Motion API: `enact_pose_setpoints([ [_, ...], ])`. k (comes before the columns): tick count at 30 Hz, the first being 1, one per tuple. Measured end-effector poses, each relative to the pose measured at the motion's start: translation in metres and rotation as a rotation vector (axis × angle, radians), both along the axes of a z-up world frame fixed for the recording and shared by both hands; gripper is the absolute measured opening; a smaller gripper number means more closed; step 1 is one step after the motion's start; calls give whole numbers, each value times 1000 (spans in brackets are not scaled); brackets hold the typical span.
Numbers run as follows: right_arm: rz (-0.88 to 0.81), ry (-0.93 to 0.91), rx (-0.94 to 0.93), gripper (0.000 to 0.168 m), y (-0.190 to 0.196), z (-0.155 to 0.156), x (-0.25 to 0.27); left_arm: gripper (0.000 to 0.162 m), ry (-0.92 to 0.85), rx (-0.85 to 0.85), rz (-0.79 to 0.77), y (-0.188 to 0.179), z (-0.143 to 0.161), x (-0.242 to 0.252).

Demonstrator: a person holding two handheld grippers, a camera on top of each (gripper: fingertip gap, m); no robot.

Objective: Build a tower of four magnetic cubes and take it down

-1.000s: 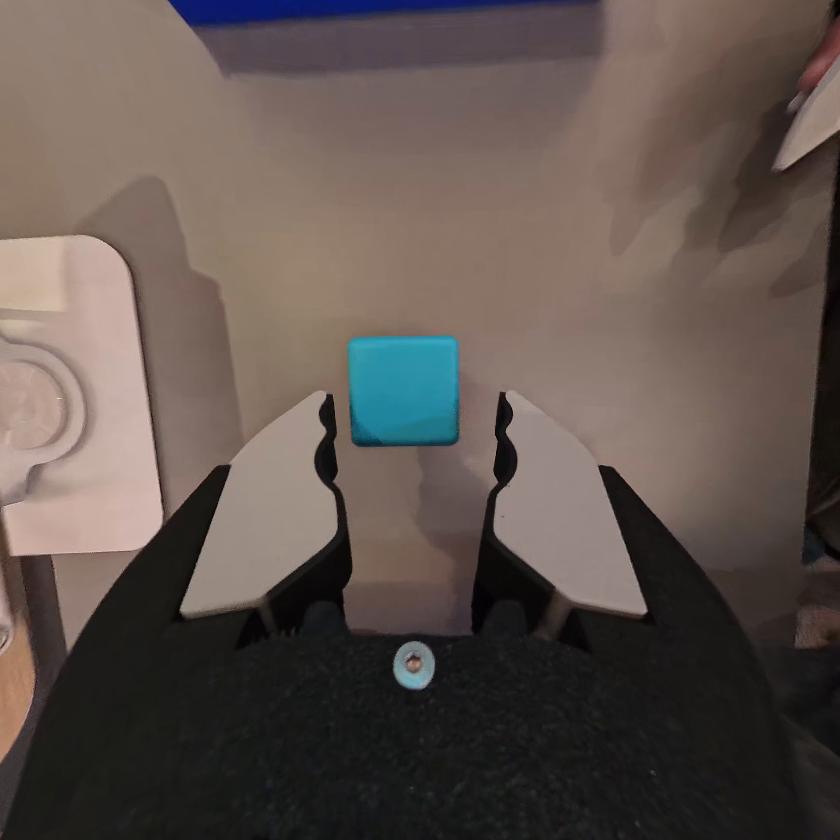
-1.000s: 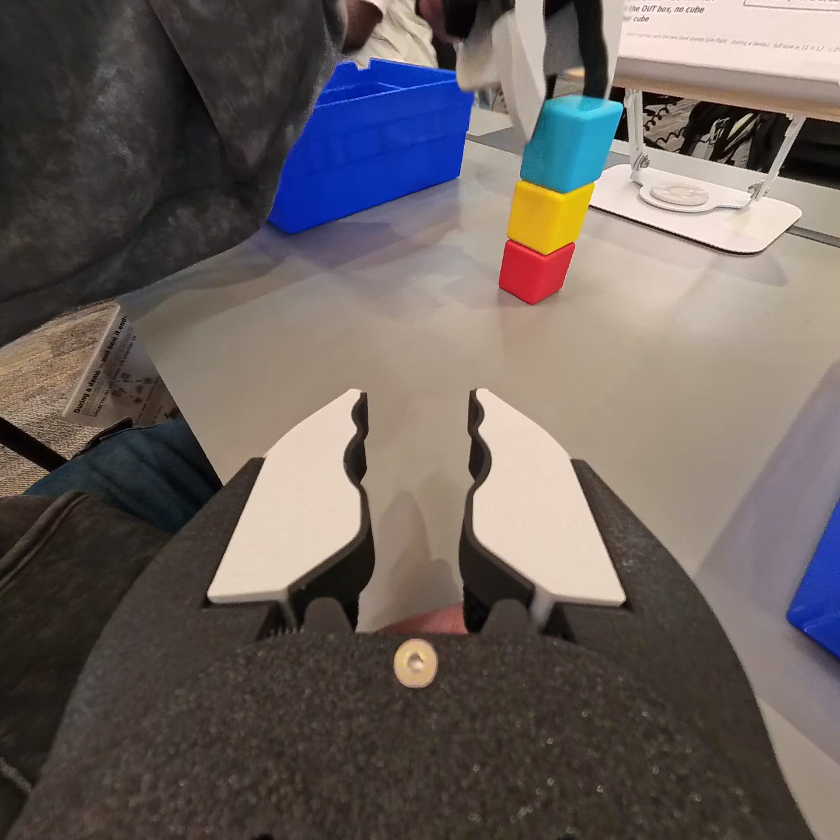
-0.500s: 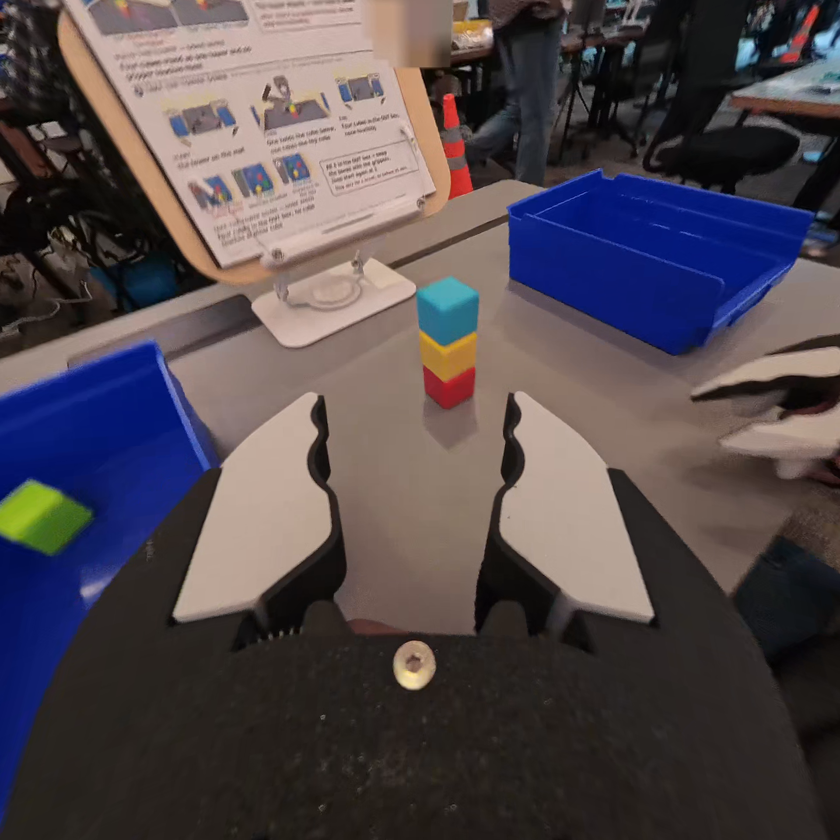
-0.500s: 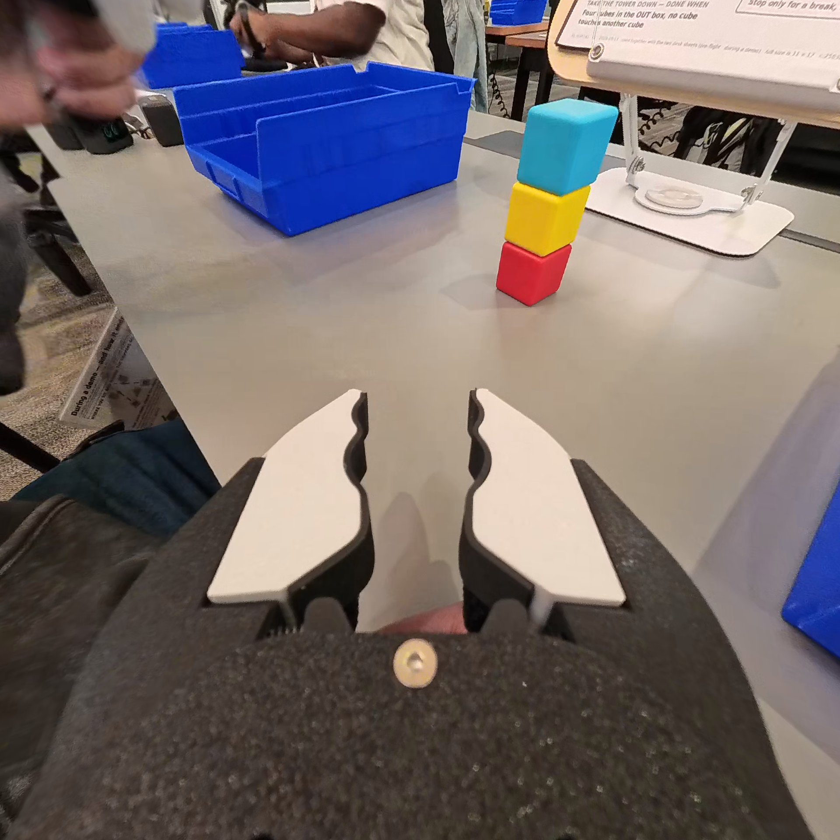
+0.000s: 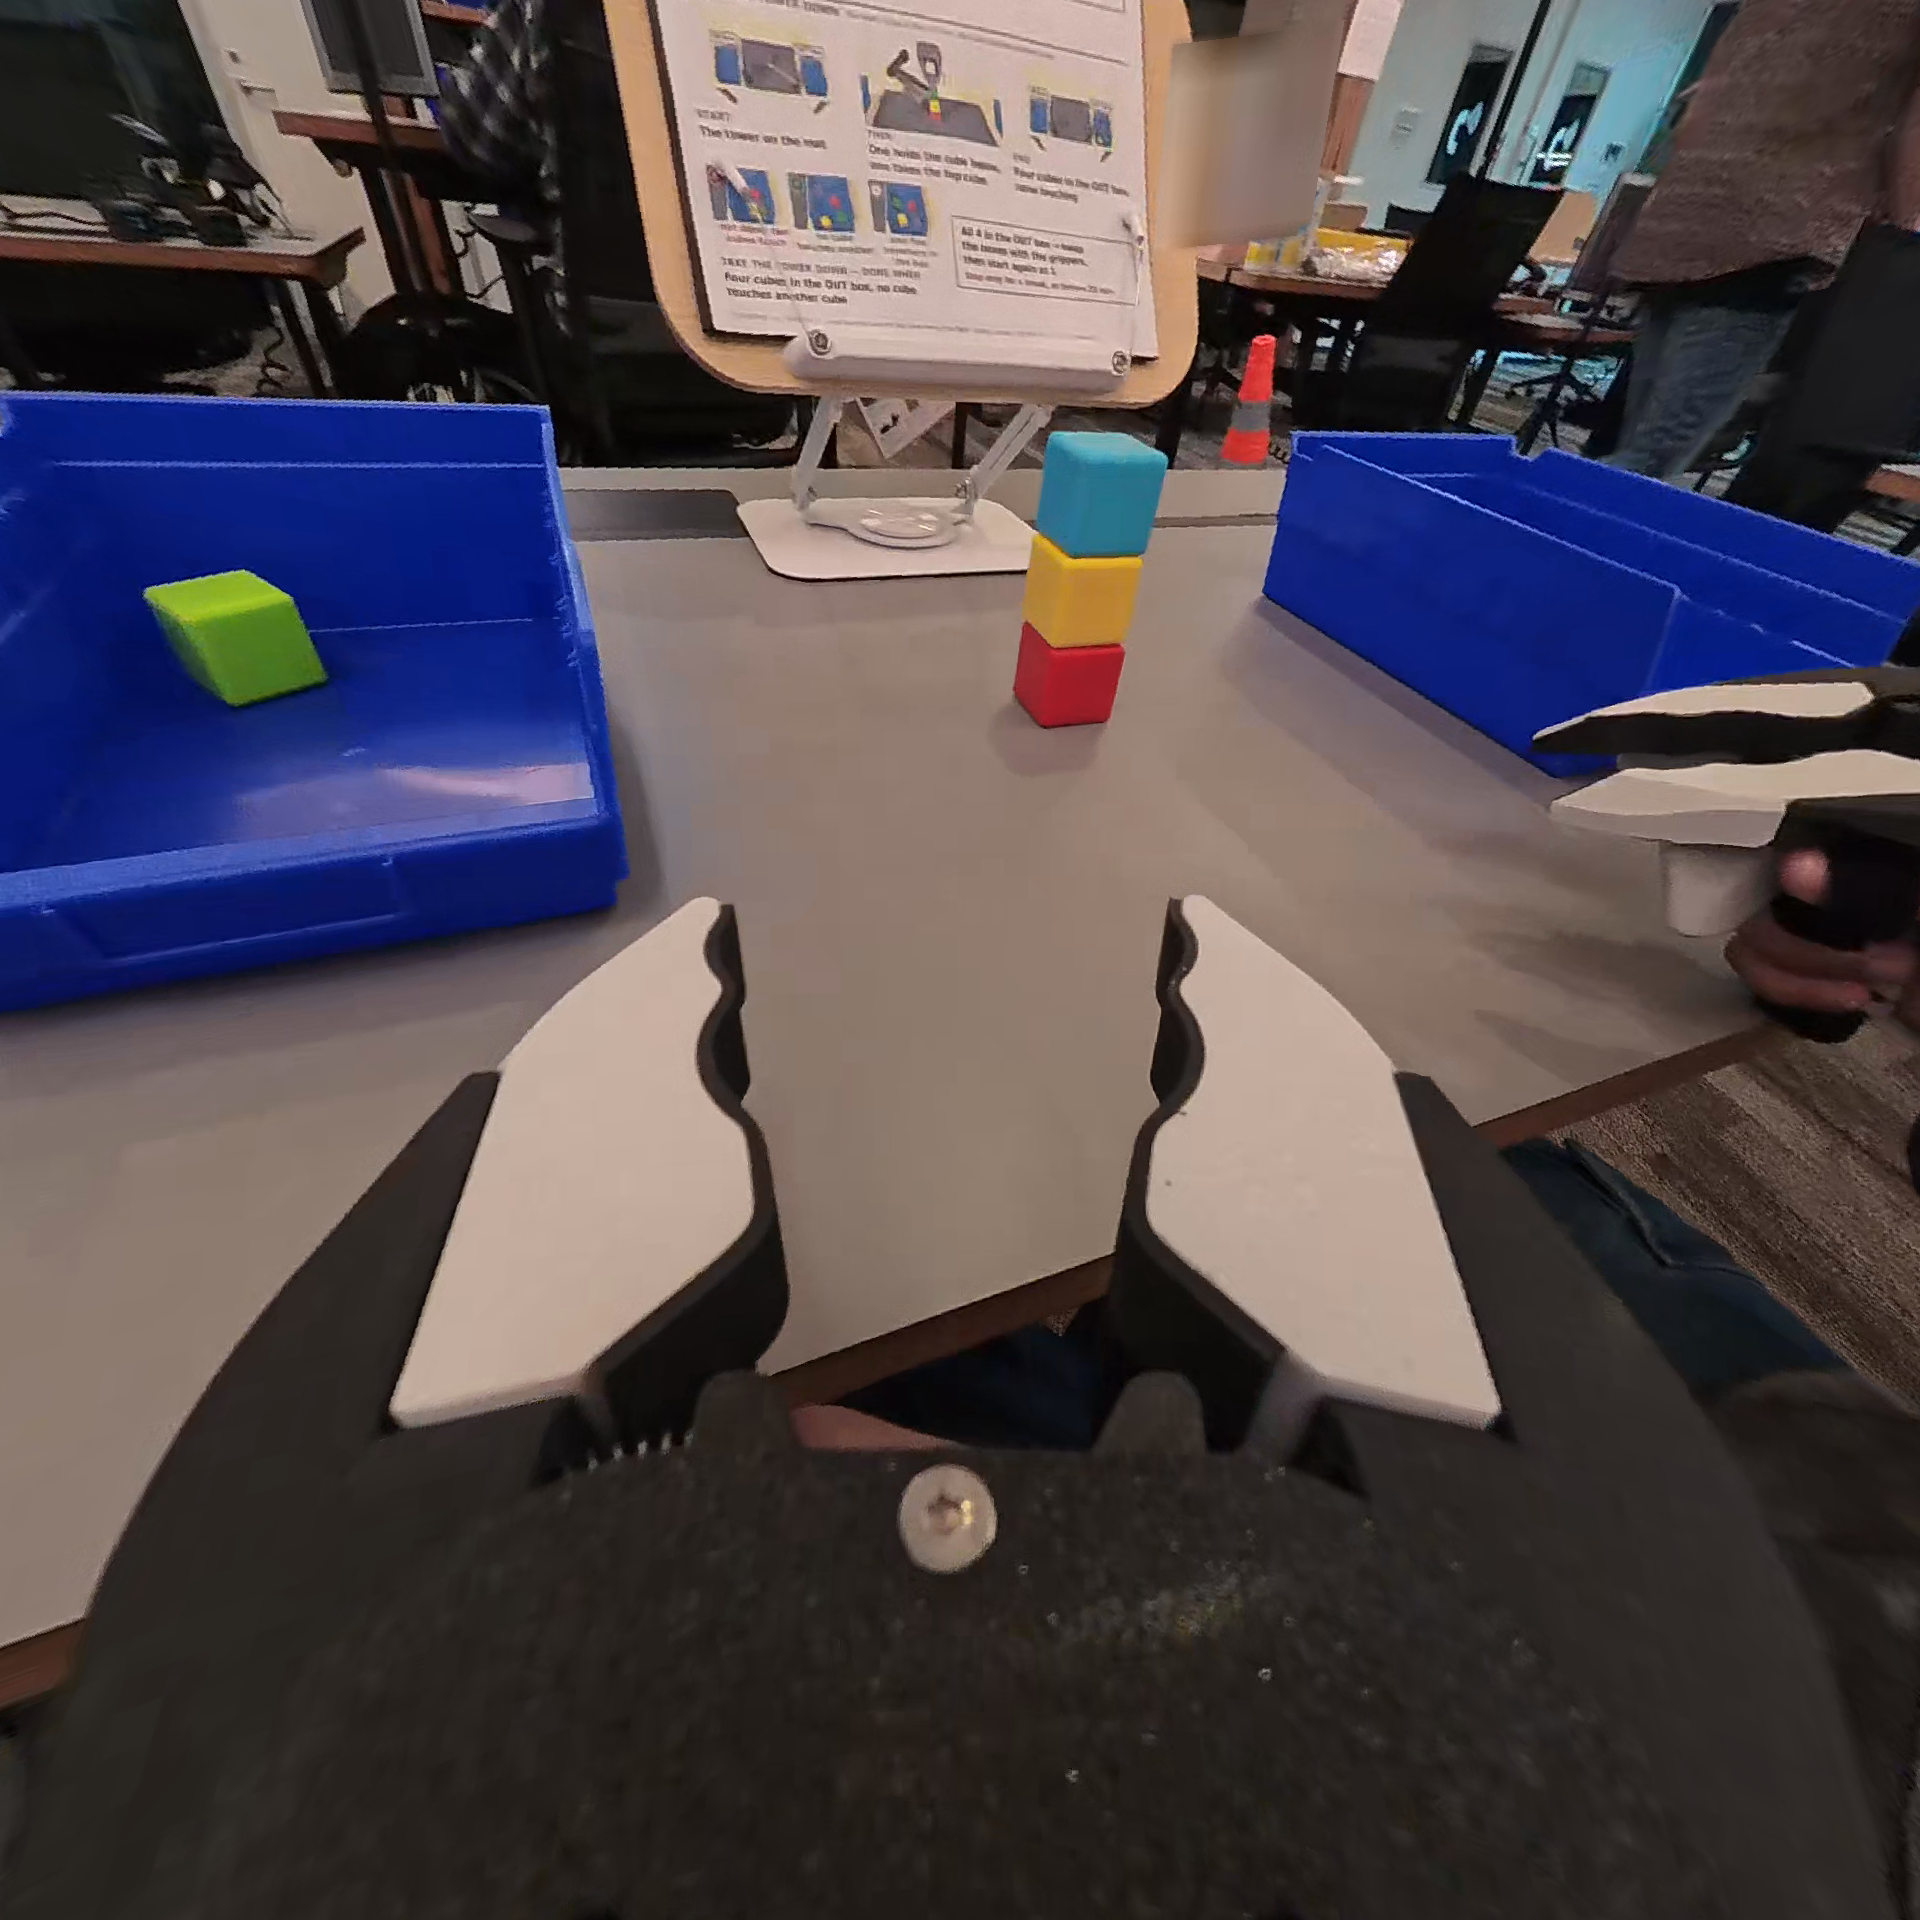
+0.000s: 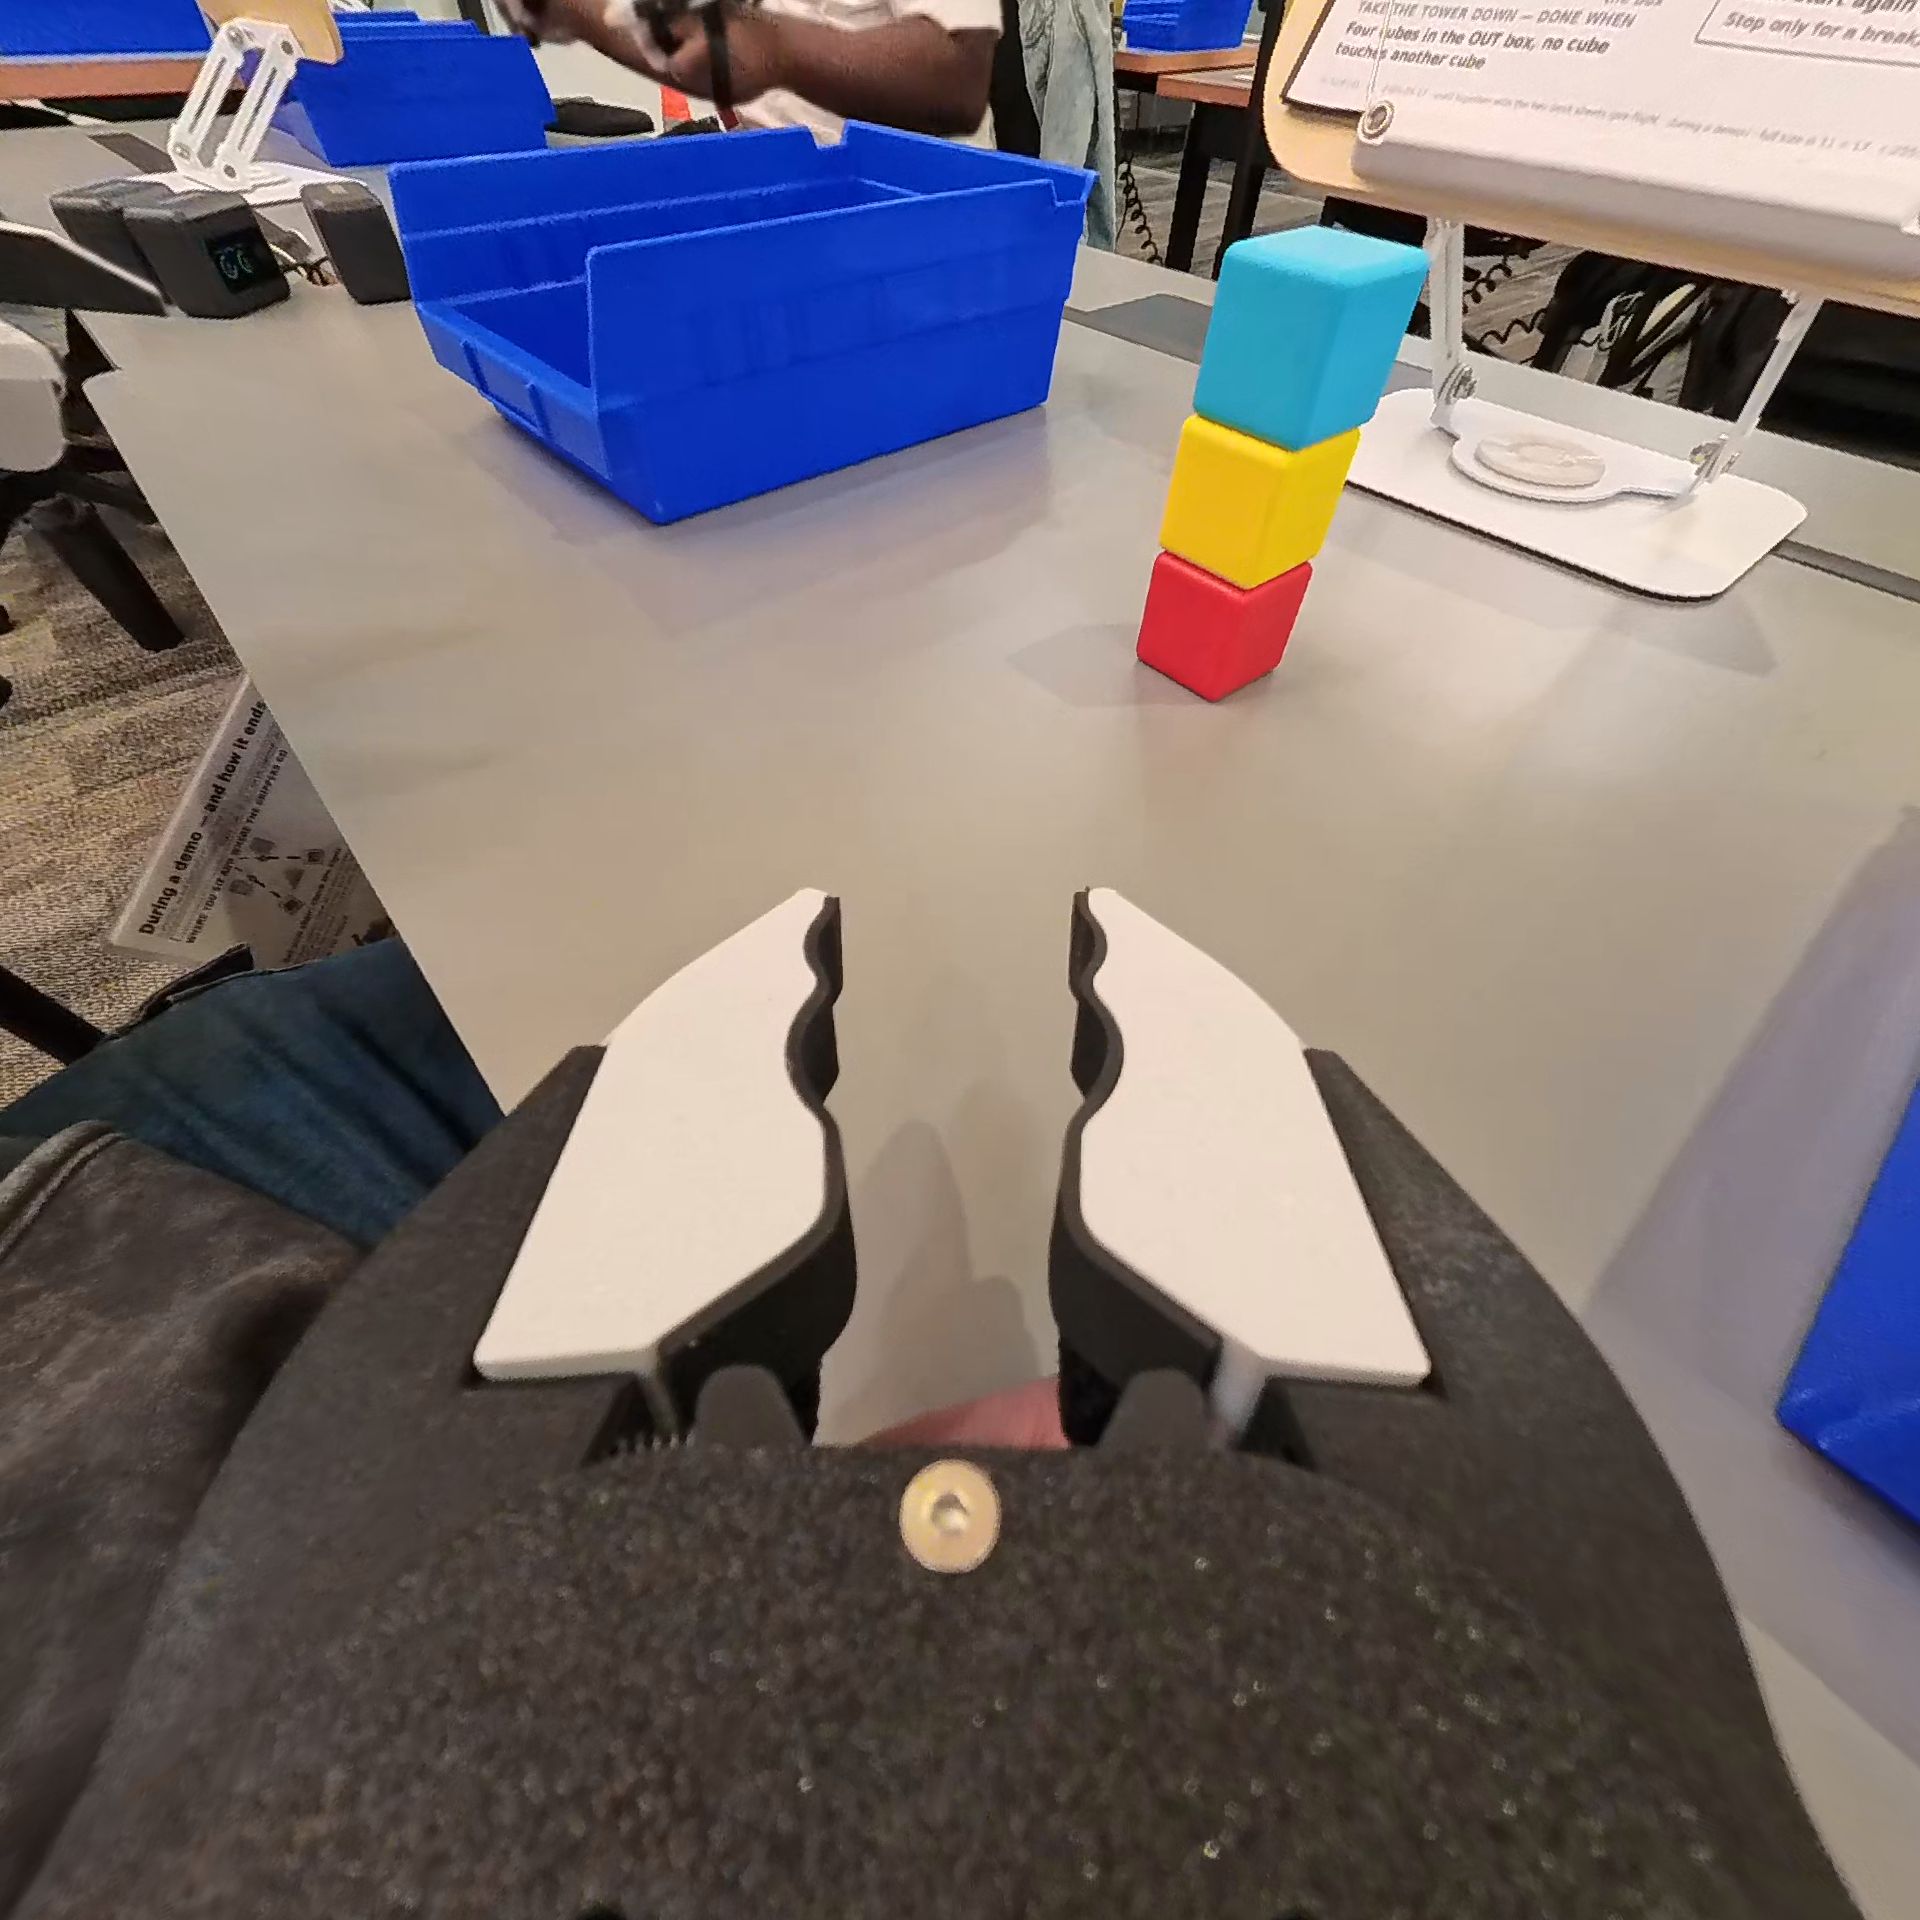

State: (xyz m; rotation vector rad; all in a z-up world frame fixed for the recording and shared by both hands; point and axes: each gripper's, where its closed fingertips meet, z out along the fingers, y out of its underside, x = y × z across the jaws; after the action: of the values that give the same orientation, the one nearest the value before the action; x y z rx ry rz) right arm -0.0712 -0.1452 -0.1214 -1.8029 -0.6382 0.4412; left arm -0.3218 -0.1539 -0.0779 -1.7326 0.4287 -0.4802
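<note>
Pulled back from above the tower, your left gripper (image 5: 945, 997) now sits low at the near counter (image 5: 883, 831) edge, jaws wide and empty. Your right gripper (image 6: 951, 987) waits at the near right, jaws narrowly parted, holding nothing. Tower stands mid-counter at three: red cube (image 5: 1068, 673), yellow cube (image 5: 1081, 586), blue cube (image 5: 1099, 492). The green cube (image 5: 237, 636) lies in the left bin (image 5: 312, 894). Step in hand appears to be fetching it; next, swing left and straddle it squarely.

Four cubes: red (image 5: 1068, 673), yellow (image 5: 1081, 588) and light-blue (image 5: 1099, 495) stacked, one green (image 5: 237, 636). Two blue bins (image 5: 312, 852) (image 5: 1579, 582). Two grippers (image 5: 945, 920) (image 6: 954, 906). One sign stand (image 5: 894, 525).
</note>
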Motion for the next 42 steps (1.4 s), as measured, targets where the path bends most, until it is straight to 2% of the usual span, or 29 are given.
enact_pose_setpoints([
  [4,-6,-1,4,42,0,0,0,76,-5,-8,31,8,-2,-7],
  [7,-17,3,8,42,1,1,2,69,20,-22,174,38,4,-32],
  [11,-15,14,1,42,1,1,2,79,56,-105,375,116,32,-74],
  [15,-8,12,-4,42,1,1,1,81,3,-215,445,208,51,-88],
  [19,-5,22,-4,42,1,2,1,79,50,-406,601,299,2,-107],
  [23,-7,25,-3,42,0,2,3,76,79,-601,734,356,-50,-122],
  [26,-3,24,-12,42,0,1,3,81,100,-748,789,373,-84,-132],
  [32,-1,33,-19,42,0,1,3,80,128,-825,797,389,-108,-141],
  [33,0,36,-23,42,1,1,3,75,150,-814,800,390,-109,-142],
  [34,1,38,-27,42,1,1,3,58,180,-797,790,391,-109,-143],
  [39,1,47,-33,42,1,1,3,57,220,-749,738,388,-101,-143],
  [42,-2,42,-25,42,1,1,3,57,239,-655,677,385,-73,-140],
])
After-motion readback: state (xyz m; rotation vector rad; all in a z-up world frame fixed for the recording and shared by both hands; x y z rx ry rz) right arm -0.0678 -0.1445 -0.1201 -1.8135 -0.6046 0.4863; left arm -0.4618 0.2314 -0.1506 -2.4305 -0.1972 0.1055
